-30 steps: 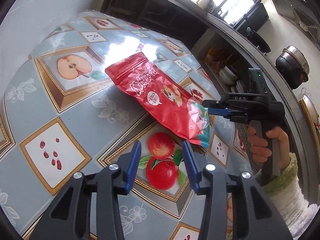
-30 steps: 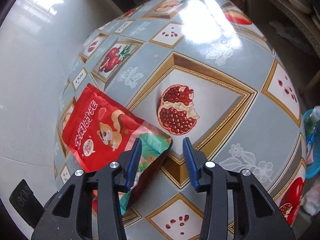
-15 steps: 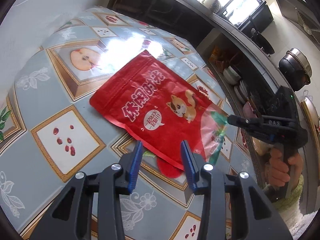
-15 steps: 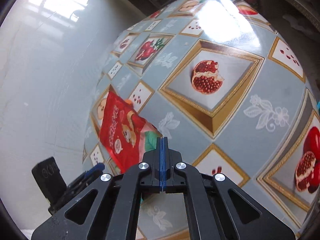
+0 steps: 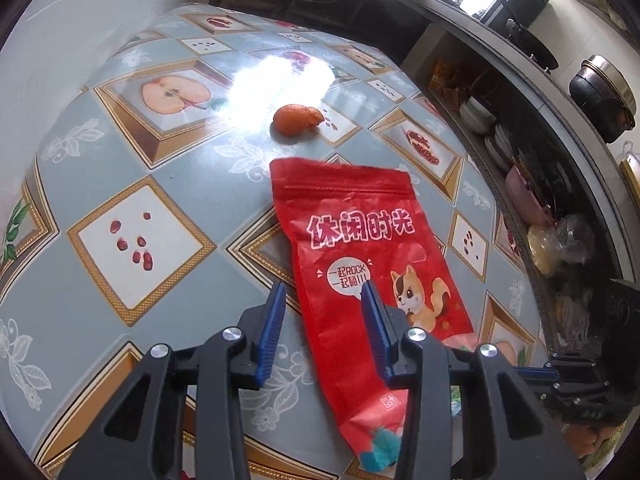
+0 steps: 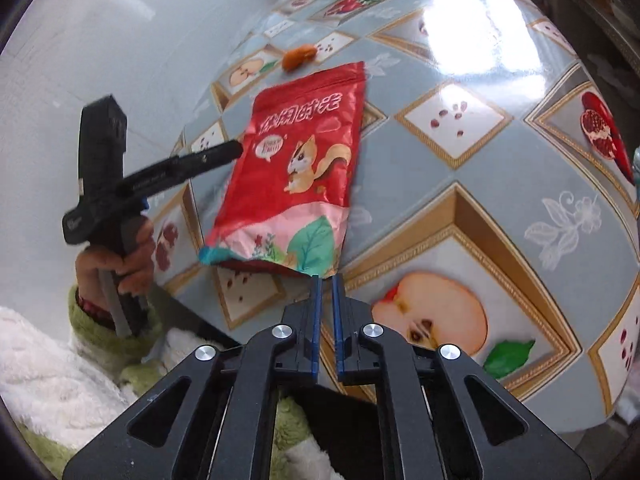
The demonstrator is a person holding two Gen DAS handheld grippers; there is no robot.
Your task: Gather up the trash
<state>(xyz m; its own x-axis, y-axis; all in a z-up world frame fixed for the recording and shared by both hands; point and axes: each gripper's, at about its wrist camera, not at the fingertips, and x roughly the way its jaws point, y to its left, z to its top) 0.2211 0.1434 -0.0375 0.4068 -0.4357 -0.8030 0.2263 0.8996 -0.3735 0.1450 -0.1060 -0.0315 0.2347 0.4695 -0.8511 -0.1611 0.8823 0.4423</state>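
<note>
Right wrist view: right gripper (image 6: 327, 280) fingers clamp the bag (image 6: 296, 168) bottom, lifted over the surface (image 6: 480, 152); left gripper (image 5: 324, 320) fingers apart. Peel (image 5: 298, 119) remains; nothing binned yet.

Snack bag (image 5: 360, 256): hanging over the table (image 5: 168, 280) near its edge, its bottom corner sitting between the nearly closed fingers of the right gripper (image 6: 327, 280). Left gripper (image 5: 323, 312): sitting beside the bag, its spread fingers flanking the bag's left edge. Peel (image 5: 298, 119): lying on the table just beyond the bag's top edge. Shelves (image 5: 520, 160): standing right of the table, holding stacked bowls (image 5: 478, 114).
</note>
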